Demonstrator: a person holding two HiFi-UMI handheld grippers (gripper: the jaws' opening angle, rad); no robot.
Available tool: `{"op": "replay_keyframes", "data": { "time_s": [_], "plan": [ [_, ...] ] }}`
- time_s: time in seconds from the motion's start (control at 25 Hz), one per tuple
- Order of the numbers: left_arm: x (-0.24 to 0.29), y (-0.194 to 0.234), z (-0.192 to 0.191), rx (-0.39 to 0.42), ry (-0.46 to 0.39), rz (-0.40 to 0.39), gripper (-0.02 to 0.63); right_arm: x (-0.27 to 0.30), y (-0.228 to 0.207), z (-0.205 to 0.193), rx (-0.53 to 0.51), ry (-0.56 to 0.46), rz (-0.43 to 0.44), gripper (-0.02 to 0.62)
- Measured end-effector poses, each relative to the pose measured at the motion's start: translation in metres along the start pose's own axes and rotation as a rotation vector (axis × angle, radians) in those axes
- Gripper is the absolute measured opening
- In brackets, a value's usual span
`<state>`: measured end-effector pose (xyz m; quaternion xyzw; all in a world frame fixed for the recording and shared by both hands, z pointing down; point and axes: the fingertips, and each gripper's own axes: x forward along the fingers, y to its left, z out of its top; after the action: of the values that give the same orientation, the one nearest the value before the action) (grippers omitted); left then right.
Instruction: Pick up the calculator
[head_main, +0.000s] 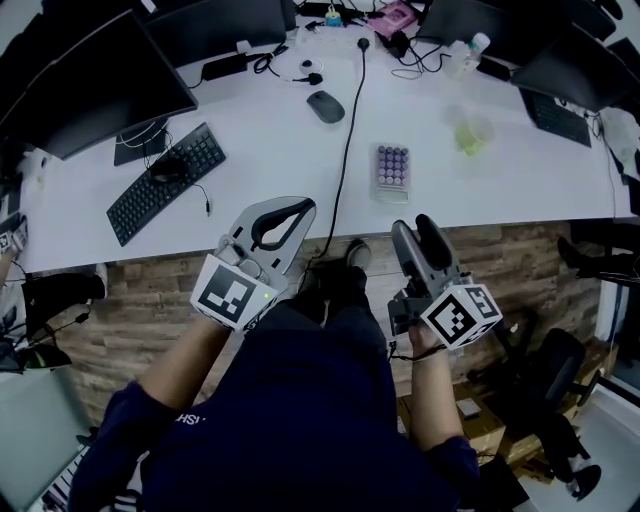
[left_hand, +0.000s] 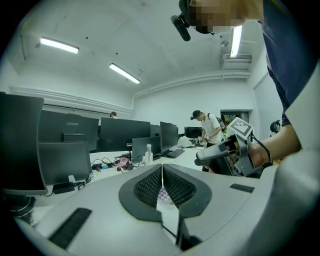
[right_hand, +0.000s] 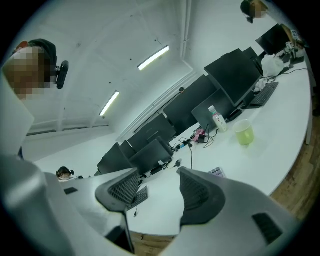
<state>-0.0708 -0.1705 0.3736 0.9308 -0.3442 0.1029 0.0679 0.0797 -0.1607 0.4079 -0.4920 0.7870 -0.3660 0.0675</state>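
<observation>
Purple-keyed calculator (head_main: 391, 167) lies flat near the front edge of the white desk (head_main: 270, 150), with nothing touching it. A black cable (head_main: 345, 150) crosses the desk from back to front edge just beside it. A grey mouse (head_main: 325, 106) sits farther back, a green cup (head_main: 472, 133) is toward the right end, and a black keyboard (head_main: 165, 182) is toward the left end. Both claws hover outside the front edge. The left gripper (head_main: 296, 210) has its jaws pressed together and empty, and the right gripper (head_main: 419, 228) has its jaws spread wide and empty.
</observation>
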Motion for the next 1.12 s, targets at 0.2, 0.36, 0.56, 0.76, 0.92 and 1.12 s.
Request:
{"op": "replay_keyframes", "data": {
  "time_s": [0.2, 0.36, 0.56, 0.76, 0.92, 1.12],
  "plan": [
    [0.025, 0.005, -0.005, 0.002, 0.031, 0.013, 0.032, 0.018, -0.022, -0.001, 0.015, 0.047, 0.011, 0.258],
    [0.043, 0.009, -0.01, -0.012, 0.061, 0.025, 0.032, 0.032, -0.037, 0.002, 0.036, 0.073, 0.025, 0.255],
    [0.067, 0.015, -0.02, -0.029, 0.103, 0.033, 0.032, 0.046, -0.063, 0.003, 0.059, 0.102, 0.016, 0.255],
    [0.088, 0.017, -0.032, -0.05, 0.142, 0.035, 0.032, 0.057, -0.094, -0.004, 0.087, 0.14, -0.009, 0.252],
    [0.103, 0.018, -0.04, -0.063, 0.168, 0.033, 0.032, 0.067, -0.12, -0.015, 0.128, 0.173, -0.038, 0.245],
    [0.118, 0.018, -0.048, -0.076, 0.193, 0.03, 0.032, 0.075, -0.157, -0.032, 0.212, 0.207, -0.081, 0.235]
  ]
}}
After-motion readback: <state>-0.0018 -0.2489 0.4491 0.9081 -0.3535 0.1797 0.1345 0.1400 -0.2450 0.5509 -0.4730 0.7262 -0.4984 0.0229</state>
